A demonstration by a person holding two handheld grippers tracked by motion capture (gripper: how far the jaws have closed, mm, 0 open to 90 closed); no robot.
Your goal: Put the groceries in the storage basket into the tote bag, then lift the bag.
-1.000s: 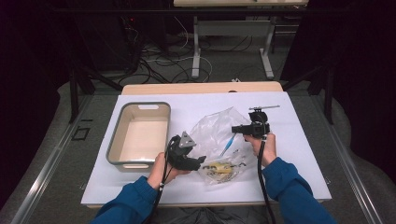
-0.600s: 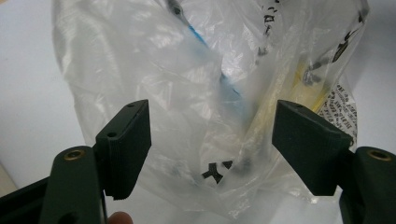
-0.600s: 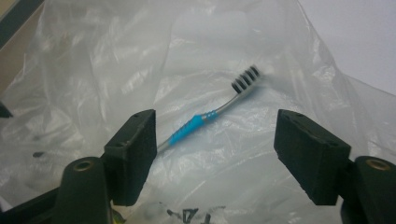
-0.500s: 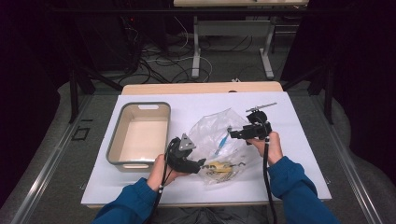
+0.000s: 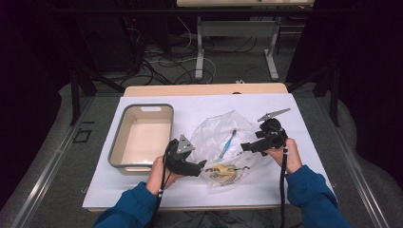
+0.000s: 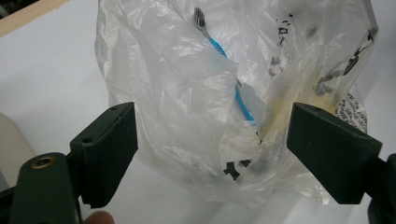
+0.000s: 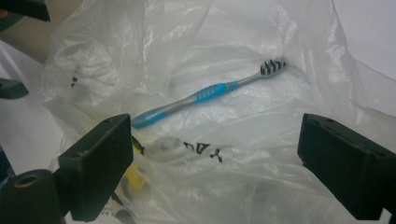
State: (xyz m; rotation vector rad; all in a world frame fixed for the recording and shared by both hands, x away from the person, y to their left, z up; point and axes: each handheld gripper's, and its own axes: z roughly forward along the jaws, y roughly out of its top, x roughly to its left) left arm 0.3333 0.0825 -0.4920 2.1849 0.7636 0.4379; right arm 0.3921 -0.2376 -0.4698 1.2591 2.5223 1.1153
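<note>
A clear plastic bag (image 5: 216,135) lies crumpled on the white sheet. Inside it are a blue and grey toothbrush (image 5: 228,142) and a yellow printed item (image 5: 223,170). My left gripper (image 5: 202,166) points at the bag's near left edge. Its jaws have just been opening; the bag (image 6: 163,93) sits loosely between them and the pads do not press it. My right gripper (image 5: 244,146) stands at the bag's right side. Its jaws have also just been opening and are wide, with the toothbrush (image 7: 210,91) under plastic (image 7: 233,42) ahead of them.
A grey-rimmed cream tray (image 5: 114,147) with nothing in it stands to the left of the bag. The white sheet (image 5: 304,180) covers most of the wooden table (image 5: 204,89). Cables and desk legs fill the dark floor beyond.
The right gripper let go of the bag and drew off a little to the right, its jaws spreading. The bag has sunk flatter. The left gripper's jaws widened and it stayed in place.
</note>
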